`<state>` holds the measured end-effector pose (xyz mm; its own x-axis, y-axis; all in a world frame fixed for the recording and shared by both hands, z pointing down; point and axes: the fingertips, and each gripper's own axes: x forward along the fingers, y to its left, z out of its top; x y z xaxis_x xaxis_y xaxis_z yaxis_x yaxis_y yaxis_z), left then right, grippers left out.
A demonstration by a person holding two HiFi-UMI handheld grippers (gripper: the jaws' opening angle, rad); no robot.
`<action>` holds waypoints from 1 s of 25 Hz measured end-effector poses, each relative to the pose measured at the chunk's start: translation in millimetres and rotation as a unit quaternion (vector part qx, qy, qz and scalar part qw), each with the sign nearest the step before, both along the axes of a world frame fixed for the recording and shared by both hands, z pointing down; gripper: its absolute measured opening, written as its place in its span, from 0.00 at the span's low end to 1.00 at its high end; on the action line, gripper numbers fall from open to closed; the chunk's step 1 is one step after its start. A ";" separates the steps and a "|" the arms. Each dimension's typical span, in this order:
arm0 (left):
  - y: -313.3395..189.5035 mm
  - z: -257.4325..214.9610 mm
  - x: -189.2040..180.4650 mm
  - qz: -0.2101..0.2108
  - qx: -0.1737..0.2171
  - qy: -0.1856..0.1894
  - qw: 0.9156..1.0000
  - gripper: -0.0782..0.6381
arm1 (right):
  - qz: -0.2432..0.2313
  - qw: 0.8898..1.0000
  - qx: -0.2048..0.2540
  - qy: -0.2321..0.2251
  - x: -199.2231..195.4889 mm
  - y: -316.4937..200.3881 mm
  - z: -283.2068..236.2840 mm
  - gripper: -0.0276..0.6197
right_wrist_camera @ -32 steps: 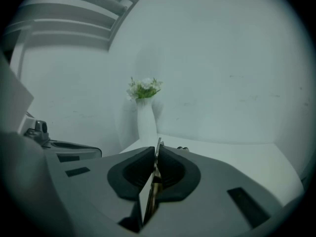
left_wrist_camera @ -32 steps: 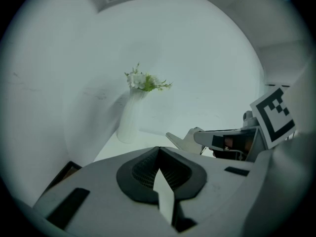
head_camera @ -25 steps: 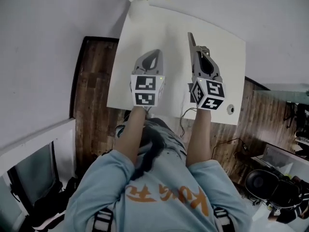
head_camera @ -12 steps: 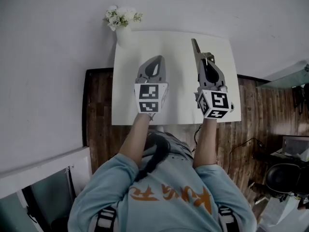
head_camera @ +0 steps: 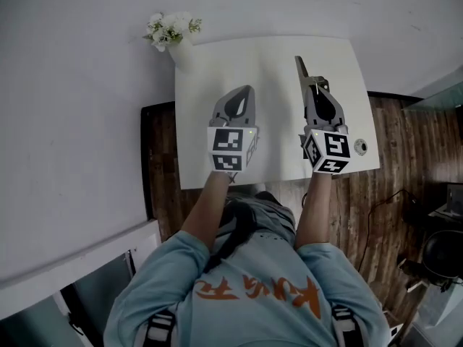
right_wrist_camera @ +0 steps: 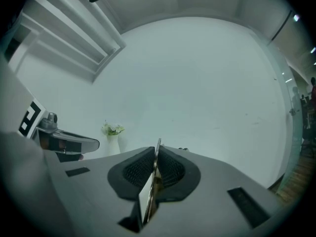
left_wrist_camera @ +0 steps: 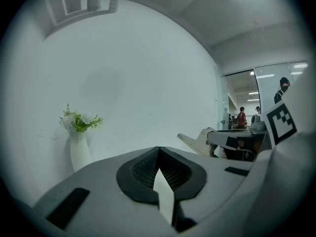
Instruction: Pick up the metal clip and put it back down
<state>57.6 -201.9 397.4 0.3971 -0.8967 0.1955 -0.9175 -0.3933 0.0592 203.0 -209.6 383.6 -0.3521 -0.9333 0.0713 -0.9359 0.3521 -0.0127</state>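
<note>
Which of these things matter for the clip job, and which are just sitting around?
Job: metal clip, right tongs shut on it, white table.
Just about: empty left tongs, vase of flowers, small round thing near table's corner.

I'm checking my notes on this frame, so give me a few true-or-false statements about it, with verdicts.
1. A vase of flowers stands at a corner of the white table. True.
2. The left hand-held gripper grips the vase. False: its jaws are shut on nothing, apart from the vase.
3. The right hand-held gripper is shut on a thin metal clip. True.
4. Both grippers are over the wooden floor. False: both are over the table.
</note>
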 end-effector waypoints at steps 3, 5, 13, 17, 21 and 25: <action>-3.7 15.5 -3.6 0.003 -0.019 -0.011 1.000 0.13 | 0.009 1.000 -0.021 -0.014 3.1 -5.0 21.5 0.09; -6.2 25.2 -3.4 0.007 -0.030 -0.018 0.999 0.13 | 0.017 0.999 -0.033 -0.027 8.5 -8.7 35.0 0.09; -12.3 56.8 0.3 0.029 -0.064 -0.041 0.997 0.13 | 0.042 0.995 -0.082 -0.045 32.0 -30.8 88.4 0.09; -17.9 66.2 -3.7 0.034 -0.075 -0.049 0.995 0.13 | 0.028 0.993 -0.109 -0.018 35.8 -41.4 116.8 0.09; -23.4 78.9 -4.5 0.039 -0.089 -0.051 0.994 0.13 | 0.018 0.991 -0.133 -0.004 44.6 -59.5 139.1 0.09; -25.8 91.5 -5.1 0.046 -0.105 -0.057 0.992 0.13 | 0.010 0.988 -0.151 -0.008 52.0 -82.1 158.6 0.09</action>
